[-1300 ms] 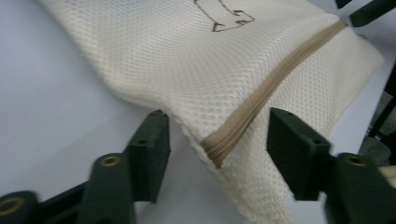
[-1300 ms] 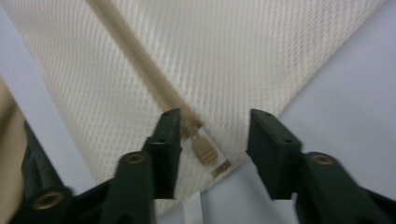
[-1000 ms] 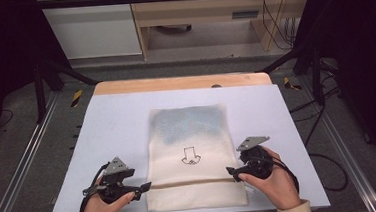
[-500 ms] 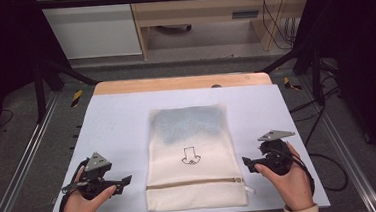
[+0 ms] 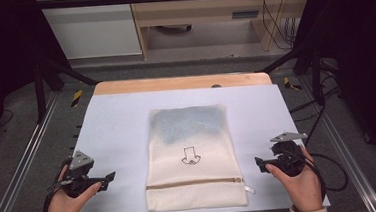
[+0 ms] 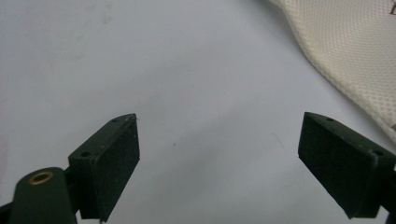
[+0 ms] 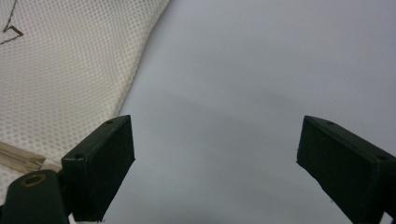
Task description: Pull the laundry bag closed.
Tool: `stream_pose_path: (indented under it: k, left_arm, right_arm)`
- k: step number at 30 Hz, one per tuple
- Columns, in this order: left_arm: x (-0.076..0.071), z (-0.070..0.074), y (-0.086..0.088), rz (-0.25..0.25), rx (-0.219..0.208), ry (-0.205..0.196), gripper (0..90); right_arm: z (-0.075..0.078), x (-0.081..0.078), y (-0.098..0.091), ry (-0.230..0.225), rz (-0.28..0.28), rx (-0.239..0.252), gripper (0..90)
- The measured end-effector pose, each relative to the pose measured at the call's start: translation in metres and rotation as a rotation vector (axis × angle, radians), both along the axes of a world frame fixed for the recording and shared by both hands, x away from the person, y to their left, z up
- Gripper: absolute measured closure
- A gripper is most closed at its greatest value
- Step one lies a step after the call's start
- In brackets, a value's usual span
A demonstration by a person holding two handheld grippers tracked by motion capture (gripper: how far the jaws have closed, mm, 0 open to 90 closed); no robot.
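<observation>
A cream mesh bag (image 5: 192, 158) lies flat mid-table, zipper along its near end, a small black line drawing at its centre — no readable words. Something bluish inside its far half is too blurred to identify. The left gripper (image 5: 107, 178) and right gripper (image 5: 259, 164) flank it, both apart from it — jaws wide, empty, over the pale table (image 5: 112, 126).

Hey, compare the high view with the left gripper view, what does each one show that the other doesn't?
High view alone: the whole mesh bag with its zipper closed, the arrow drawing, both hands, the right gripper, and the floor around the table.

Left gripper view alone: the close weave of the bag's edge, and the inner faces of the left gripper, jaws wide apart.

Both: white tabletop, bag, left gripper.
</observation>
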State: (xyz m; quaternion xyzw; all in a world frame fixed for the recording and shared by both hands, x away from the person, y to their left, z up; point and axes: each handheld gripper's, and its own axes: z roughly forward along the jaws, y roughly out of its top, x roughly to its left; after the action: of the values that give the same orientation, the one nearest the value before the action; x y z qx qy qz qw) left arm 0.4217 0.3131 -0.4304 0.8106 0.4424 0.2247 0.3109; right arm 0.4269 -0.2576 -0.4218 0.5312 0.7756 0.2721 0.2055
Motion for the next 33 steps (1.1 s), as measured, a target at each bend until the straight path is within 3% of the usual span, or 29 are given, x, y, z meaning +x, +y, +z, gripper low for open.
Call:
stream_pose_path:
  k: [6, 12, 19, 24, 28, 33]
  left_arm:
    - [0.001, -0.006, 0.001, -0.011, 0.074, 0.011, 11.8]
    - [0.005, -0.01, 0.01, 0.009, 0.091, 0.018, 11.6]
    - [0.009, -0.012, 0.024, 0.037, 0.083, 0.016, 11.2]
    - [0.012, -0.014, 0.036, 0.055, 0.047, -0.005, 10.5]
    - [0.015, -0.019, 0.043, 0.011, 0.003, -0.034, 6.0]
    - [0.015, -0.019, 0.038, -0.007, -0.007, -0.072, 5.5]
  right_arm:
    - [-0.005, -0.002, -0.008, 0.004, -0.007, 0.001, 11.6]
    - [-0.013, -0.006, -0.016, 0.03, -0.021, 0.014, 10.6]
    - [-0.022, -0.009, -0.028, 0.039, -0.047, 0.024, 9.0]
    - [-0.028, -0.012, -0.033, 0.025, -0.064, 0.043, 7.5]
    - [-0.034, -0.015, -0.032, 0.021, -0.027, 0.053, 7.1]
    - [-0.034, -0.019, -0.032, 0.001, 0.006, 0.08, 9.5]
